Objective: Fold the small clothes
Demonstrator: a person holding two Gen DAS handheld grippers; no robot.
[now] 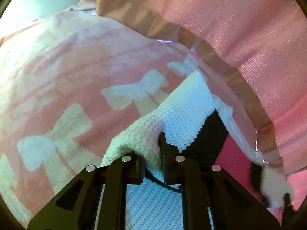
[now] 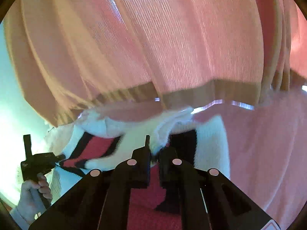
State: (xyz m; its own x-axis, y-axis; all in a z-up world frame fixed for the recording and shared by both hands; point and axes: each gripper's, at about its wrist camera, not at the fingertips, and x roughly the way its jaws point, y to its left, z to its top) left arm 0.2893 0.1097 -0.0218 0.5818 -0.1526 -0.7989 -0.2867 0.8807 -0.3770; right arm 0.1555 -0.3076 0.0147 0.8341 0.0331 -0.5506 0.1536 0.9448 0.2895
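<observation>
Pink curtain (image 2: 153,38) hangs close ahead; bow-print blanket (image 1: 57,76) lies open leftward.

left wrist: close, looks steeply down along its fingers at knit garment (image 1: 184,103) on blanket (image 1: 57,76) | right wrist: close, shallower, faces curtain (image 2: 153,38) | shared: garment, curtain
</observation>
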